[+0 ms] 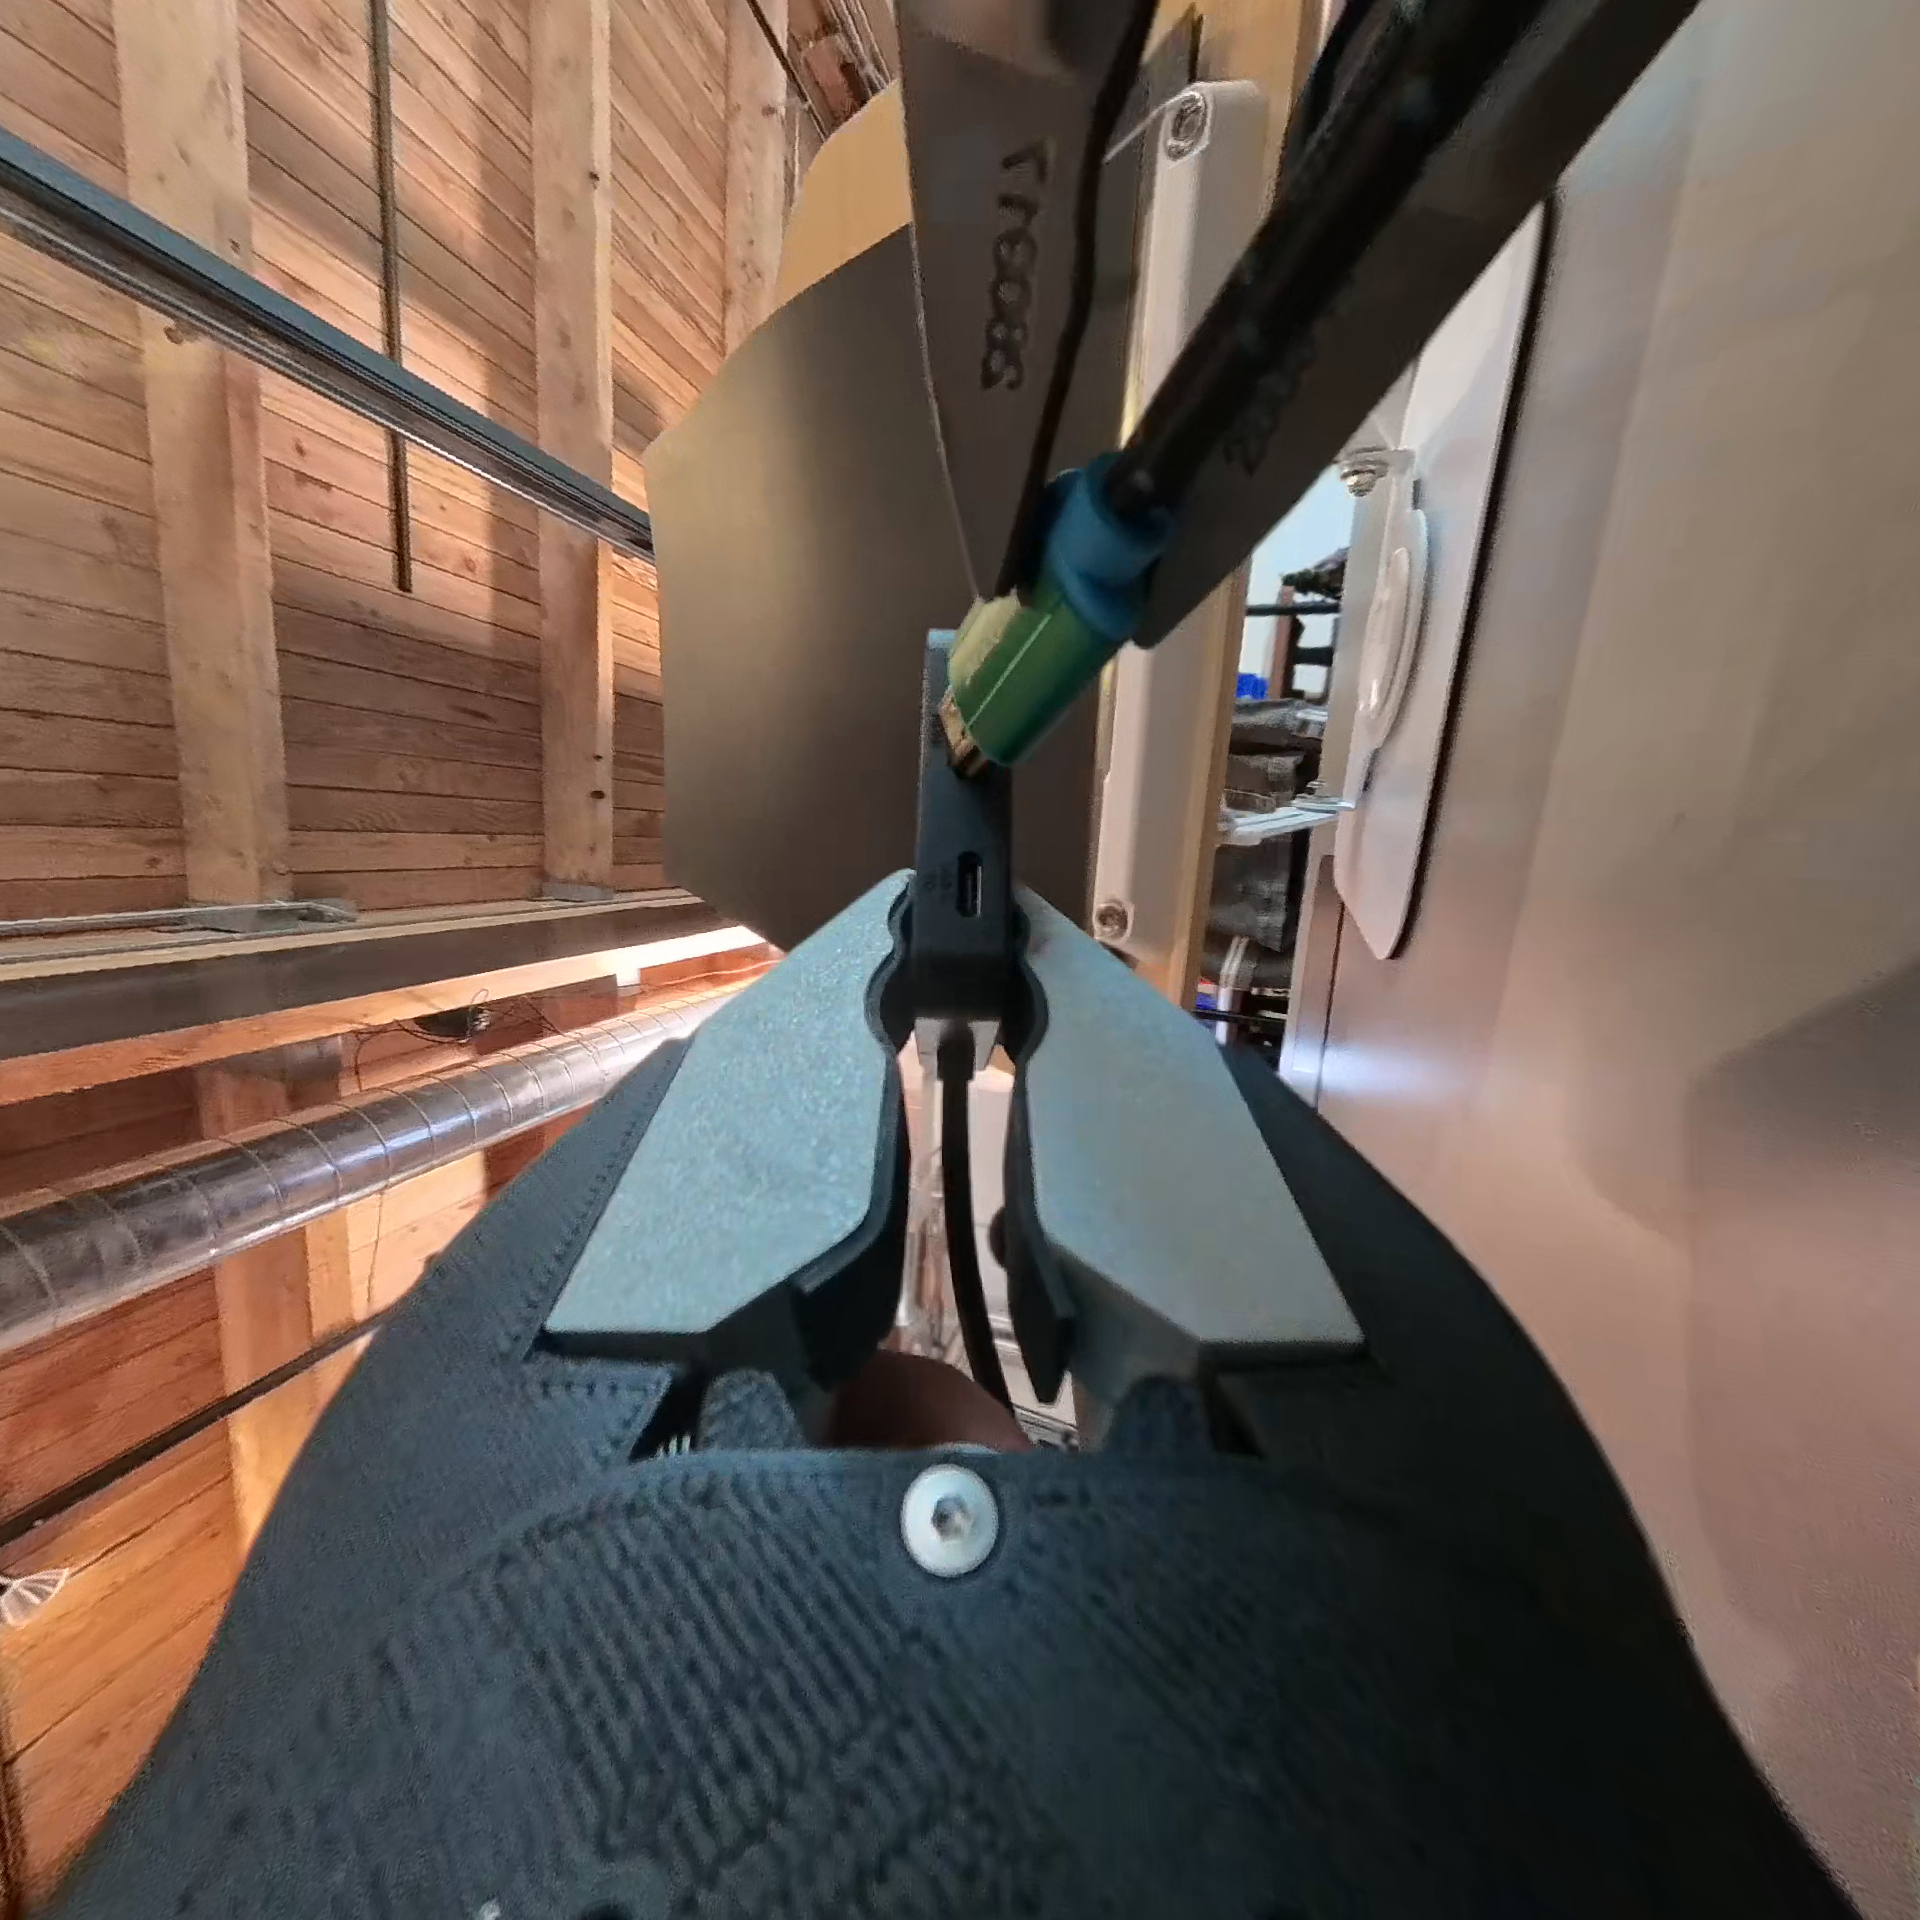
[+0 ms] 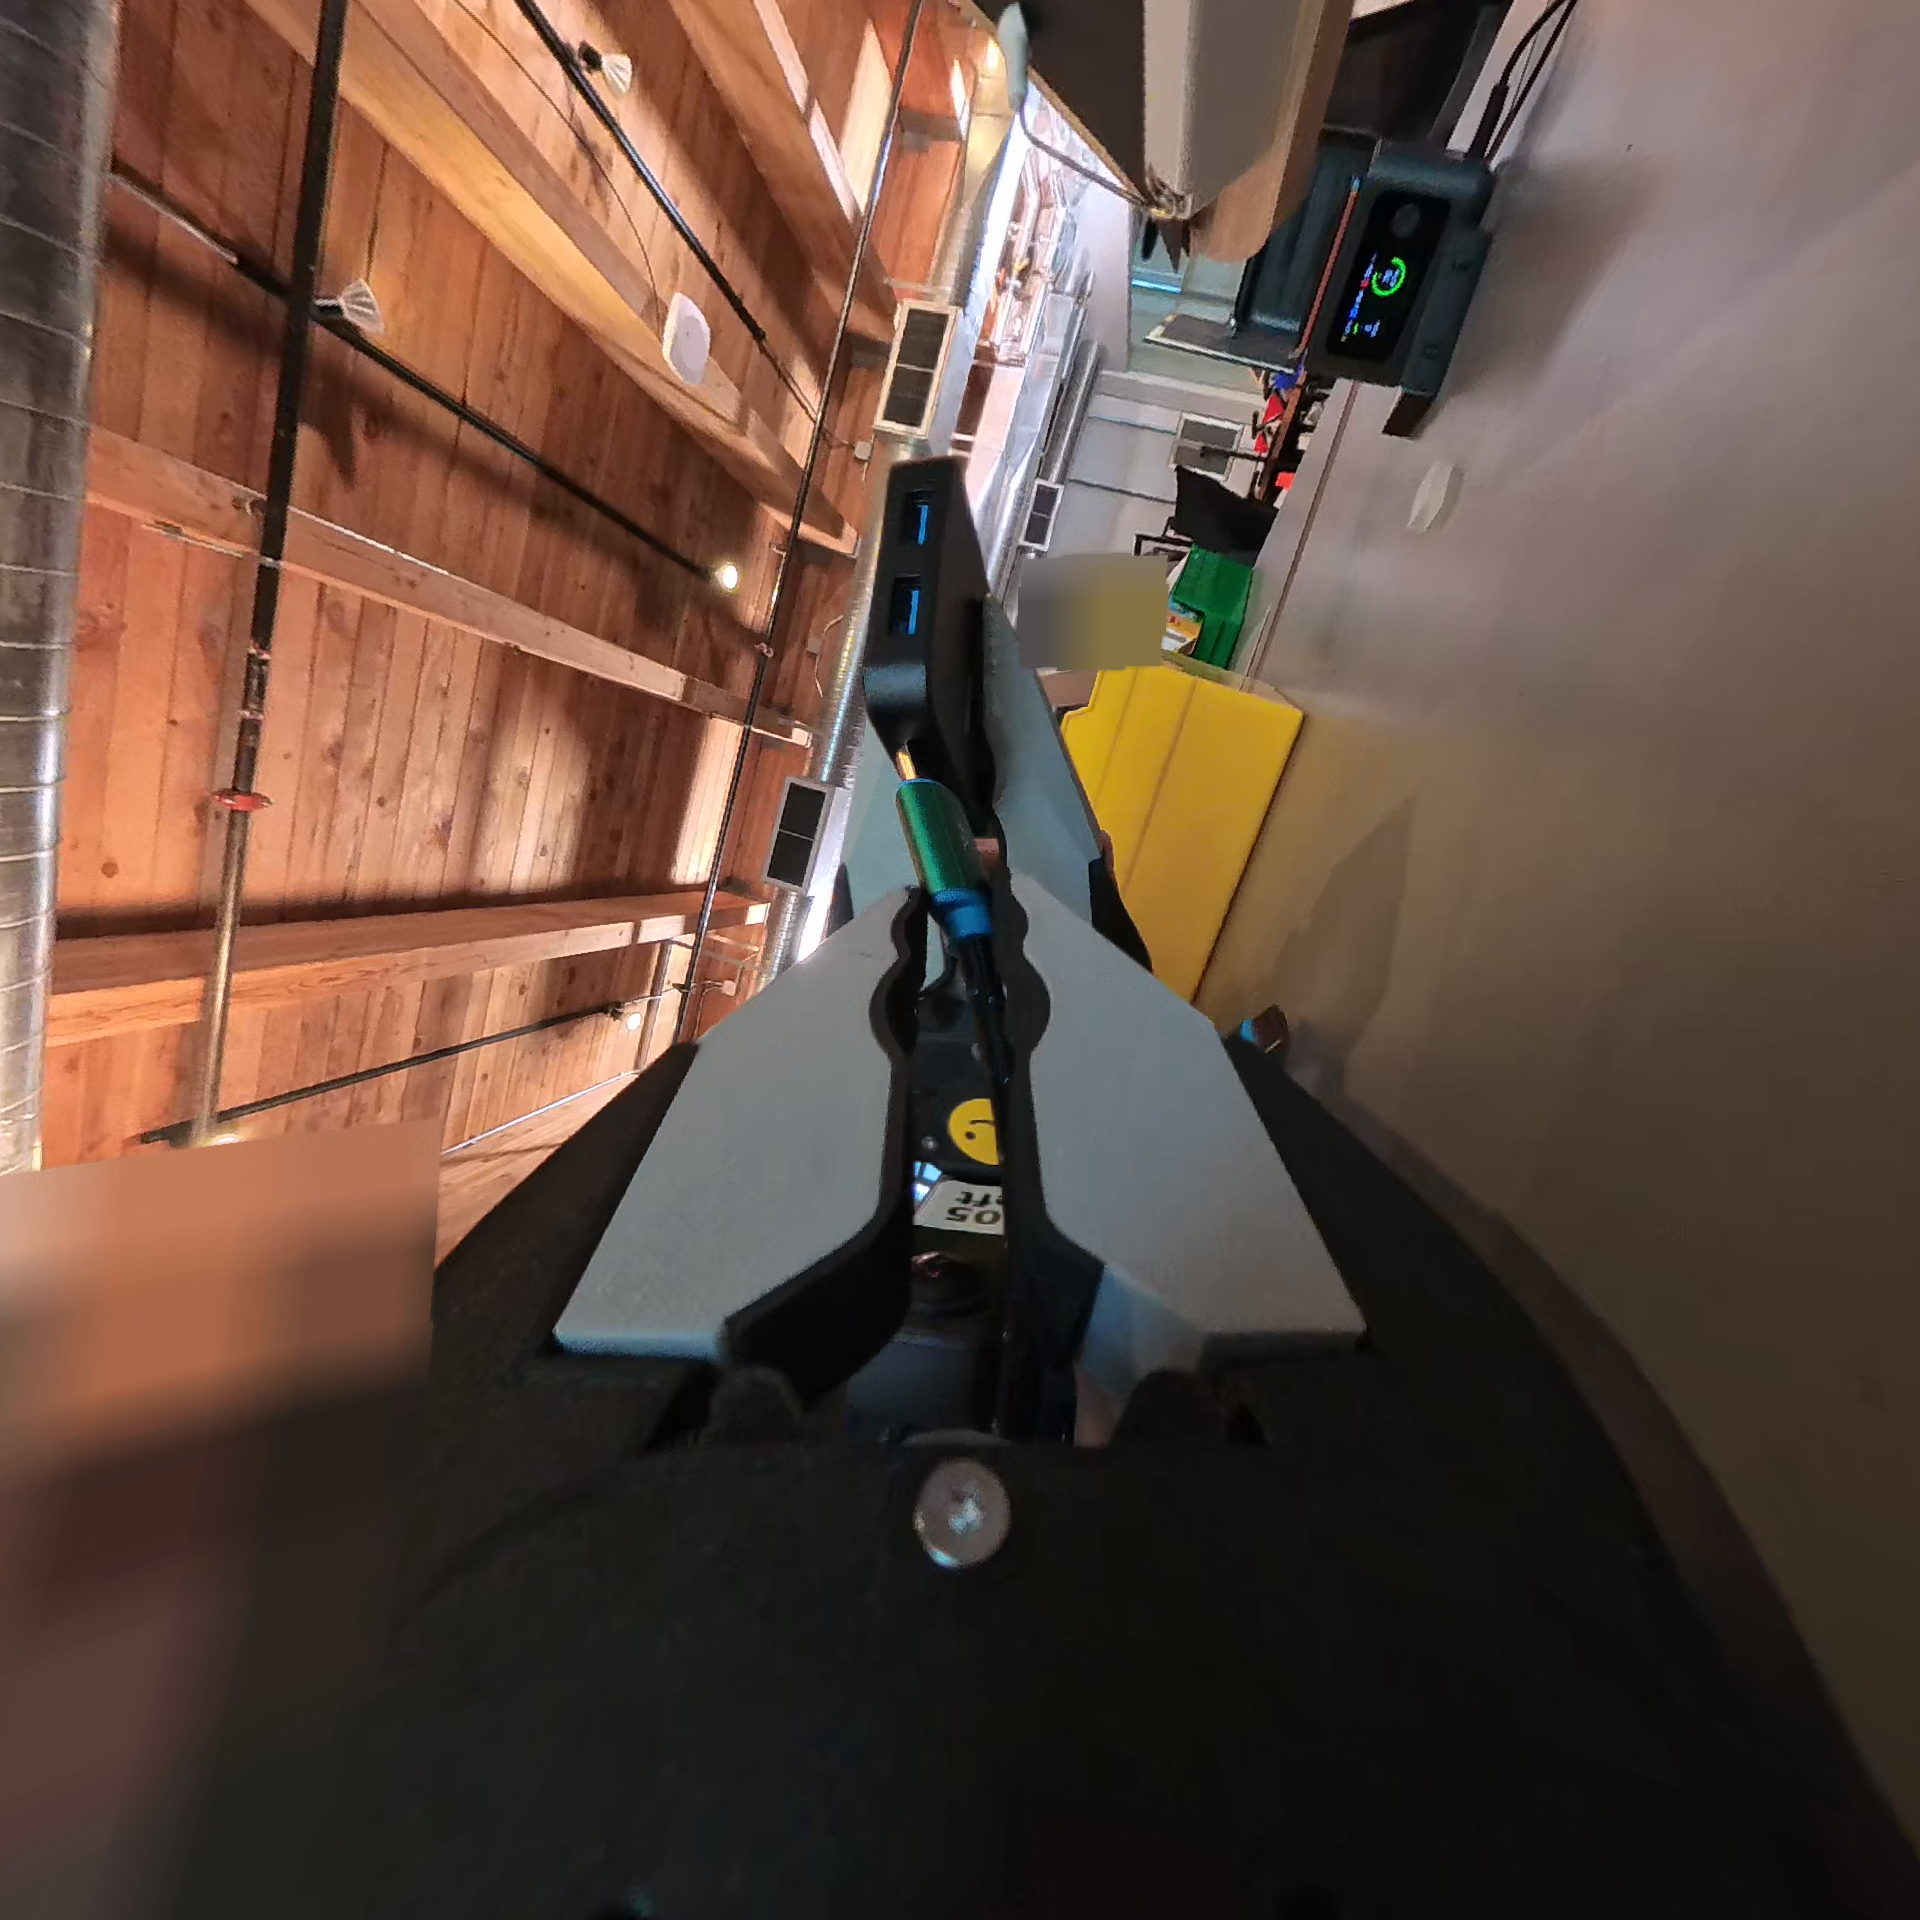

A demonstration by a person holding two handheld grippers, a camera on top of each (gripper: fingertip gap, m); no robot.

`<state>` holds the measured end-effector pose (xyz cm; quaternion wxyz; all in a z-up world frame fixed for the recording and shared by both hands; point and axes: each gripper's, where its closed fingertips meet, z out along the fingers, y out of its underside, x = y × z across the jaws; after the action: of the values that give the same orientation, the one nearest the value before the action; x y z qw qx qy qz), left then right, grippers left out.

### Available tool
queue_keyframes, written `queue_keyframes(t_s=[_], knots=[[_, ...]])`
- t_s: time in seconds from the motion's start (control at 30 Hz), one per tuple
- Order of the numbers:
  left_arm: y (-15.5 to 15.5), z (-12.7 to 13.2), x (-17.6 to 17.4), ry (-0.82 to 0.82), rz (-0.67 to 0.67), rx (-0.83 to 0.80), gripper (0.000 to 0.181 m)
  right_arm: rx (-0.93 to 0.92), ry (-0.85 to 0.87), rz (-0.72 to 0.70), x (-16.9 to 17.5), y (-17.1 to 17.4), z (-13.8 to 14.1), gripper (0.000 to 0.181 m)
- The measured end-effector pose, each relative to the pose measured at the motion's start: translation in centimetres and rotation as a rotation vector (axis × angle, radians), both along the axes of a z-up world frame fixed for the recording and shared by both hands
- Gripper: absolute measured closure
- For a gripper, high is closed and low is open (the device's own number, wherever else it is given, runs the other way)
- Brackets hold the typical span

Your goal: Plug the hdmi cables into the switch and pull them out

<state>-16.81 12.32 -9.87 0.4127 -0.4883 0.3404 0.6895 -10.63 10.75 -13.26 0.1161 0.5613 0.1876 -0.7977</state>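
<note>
Wooden ceiling (image 1: pixel 312 520) behind; green plug's (image 1: pixel 1023 675) tip hidden inside switch (image 1: pixel 961 831).

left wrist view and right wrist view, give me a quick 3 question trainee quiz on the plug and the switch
1. True or false: the left gripper is shut on the black switch.
2. What colour is the body of the hdmi plug? A red, B green, C white
3. Which gripper's jaws hold the plug's cable end?

Key: 1 true; 2 B; 3 the right gripper.
</note>
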Motion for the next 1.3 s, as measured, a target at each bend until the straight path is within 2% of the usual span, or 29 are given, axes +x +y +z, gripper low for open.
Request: queue_keyframes(t_s=[0.33, 0.57, 0.63, 0.83, 0.97, 1.1, 1.3], knots=[[-1.0, 2.3, 1.0, 0.159, -0.071, 0.097, 0.17, -0.093, 0.086, 0.074, 0.5, -1.2, 1.2, 0.172], [-1.5, 3.0, 1.6, 0.191, -0.061, 0.1, 0.17, -0.034, 0.101, 0.087, 0.9, -1.4, 1.7, 0.172], [-1.8, 3.3, 1.8, 0.219, -0.054, 0.111, 0.171, -0.073, 0.116, 0.105, 1.1, -1.6, 1.9, 0.172], [-1.8, 4.5, 1.8, 0.232, -0.042, 0.143, 0.17, -0.108, 0.178, 0.039, 0.9, -1.4, 3.2, 0.172], [-1.8, 4.3, 1.8, 0.2, -0.047, 0.132, 0.171, -0.136, 0.184, 0.06, 1.0, -1.4, 3.2, 0.173], [-2.0, 4.2, 2.0, 0.186, -0.056, 0.104, 0.171, -0.077, 0.17, 0.072, 1.1, -1.7, 3.2, 0.172], [-2.9, 3.6, 2.7, 0.251, -0.074, 0.074, 0.171, -0.05, 0.121, 0.152, 1.5, -1.9, 2.7, 0.173]])
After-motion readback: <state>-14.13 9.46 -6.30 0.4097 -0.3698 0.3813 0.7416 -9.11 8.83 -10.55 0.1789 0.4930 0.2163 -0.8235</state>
